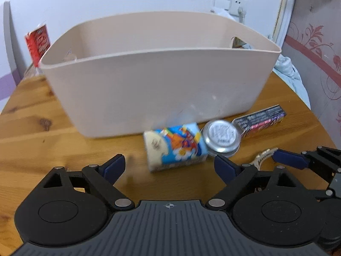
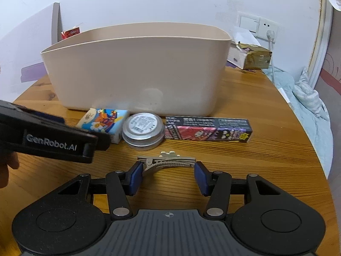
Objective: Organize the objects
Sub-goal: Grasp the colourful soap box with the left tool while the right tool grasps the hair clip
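Observation:
A beige plastic bin (image 1: 149, 85) (image 2: 136, 72) stands on the round wooden table (image 2: 255, 149). In front of it lie a blue cartoon tissue pack (image 1: 174, 145) (image 2: 104, 122), a round metal tin (image 1: 221, 137) (image 2: 142, 130) and a long dark cartoon box (image 1: 260, 120) (image 2: 208, 129). My left gripper (image 1: 170, 164) is open just short of the tissue pack. My right gripper (image 2: 168, 175) is open around a metal hair clip (image 2: 168, 163) lying on the table; its left pad touches the clip's end, the right pad is close to the other end. The clip shows partly in the left wrist view (image 1: 264, 156).
A red packet (image 1: 38, 42) stands behind the bin on the left. A white and gold box (image 2: 249, 56) sits at the back right below a wall socket (image 2: 266, 28). Pale bedding (image 2: 307, 98) lies beyond the table's right edge.

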`<state>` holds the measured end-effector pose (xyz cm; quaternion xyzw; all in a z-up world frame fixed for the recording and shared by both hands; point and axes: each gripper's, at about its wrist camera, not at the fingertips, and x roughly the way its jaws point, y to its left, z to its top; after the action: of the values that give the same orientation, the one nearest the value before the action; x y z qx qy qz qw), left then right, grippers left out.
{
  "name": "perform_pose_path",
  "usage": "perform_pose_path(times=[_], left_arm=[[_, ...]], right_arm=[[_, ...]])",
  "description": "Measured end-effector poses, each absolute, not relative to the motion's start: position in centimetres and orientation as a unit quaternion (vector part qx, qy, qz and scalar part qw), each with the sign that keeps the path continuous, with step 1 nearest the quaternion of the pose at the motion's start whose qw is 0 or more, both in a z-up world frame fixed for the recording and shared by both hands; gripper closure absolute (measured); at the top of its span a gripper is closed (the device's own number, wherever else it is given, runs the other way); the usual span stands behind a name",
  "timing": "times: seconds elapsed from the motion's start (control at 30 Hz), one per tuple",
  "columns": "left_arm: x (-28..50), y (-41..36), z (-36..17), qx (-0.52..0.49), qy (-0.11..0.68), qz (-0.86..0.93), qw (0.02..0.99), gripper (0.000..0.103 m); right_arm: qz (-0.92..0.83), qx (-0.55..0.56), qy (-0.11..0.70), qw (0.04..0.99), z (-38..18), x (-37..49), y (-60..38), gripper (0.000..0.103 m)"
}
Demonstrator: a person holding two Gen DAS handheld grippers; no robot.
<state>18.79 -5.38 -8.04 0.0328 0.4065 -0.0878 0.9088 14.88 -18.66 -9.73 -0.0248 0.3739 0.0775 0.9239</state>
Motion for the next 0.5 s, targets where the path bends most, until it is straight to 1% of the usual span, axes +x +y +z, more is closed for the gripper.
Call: perform_pose_path(times=[0.23, 0.4, 0.43, 0.47, 0.5], left_arm=[[21.3, -6.2, -9.5, 0.048, 0.435, -0.044, 0.898, 0.01], [22.1, -4.8, -9.6, 0.019, 0.431, -0.018, 0.902, 0.011], [22.2, -4.6, -9.6, 0.016, 0.43, -0.018, 0.903, 0.014], [22.2, -4.4, -9.5, 0.016, 0.426, -0.018, 0.904, 0.023], [22.1, -4.3, -9.3, 0.017, 0.421, -0.021, 0.907, 0.03]], right_arm=[[0.069, -0.02, 0.374, 0.925, -9.8, 15.0, -19.8, 0.053], [0.068, -0.018, 0.372, 0.926, -9.9, 15.2, -20.2, 0.053], [0.068, -0.018, 0.371, 0.926, -9.9, 15.3, -20.2, 0.053], [0.068, -0.018, 0.371, 0.926, -10.0, 15.3, -20.2, 0.053], [0.068, -0.018, 0.371, 0.926, -10.0, 15.3, -20.2, 0.053]])
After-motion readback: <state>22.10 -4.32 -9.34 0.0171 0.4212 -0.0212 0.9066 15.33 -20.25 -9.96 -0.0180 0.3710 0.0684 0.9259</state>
